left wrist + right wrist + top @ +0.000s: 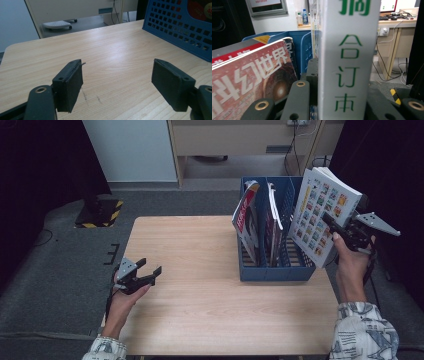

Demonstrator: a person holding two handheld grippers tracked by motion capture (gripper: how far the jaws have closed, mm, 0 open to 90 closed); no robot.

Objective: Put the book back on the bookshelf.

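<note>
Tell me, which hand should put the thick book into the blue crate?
Probably the right: its claw already grips the thick white picture-covered book beside the blue plastic crate. The left claw rests open, far off.

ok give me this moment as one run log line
right gripper: shut on thick white book | book: tilted over blue plastic file rack | left gripper: open, nothing held

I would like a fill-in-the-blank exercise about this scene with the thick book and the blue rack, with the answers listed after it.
1. The right gripper is shut on a thick white ____ with green characters on its spine.
2. The blue file rack already holds ____ magazines, standing on edge.
3. The jaws of the left gripper stand ____, with nothing between them.
4. The rack stands on a ____ table.

Missing words: book; two; open; wooden
</note>
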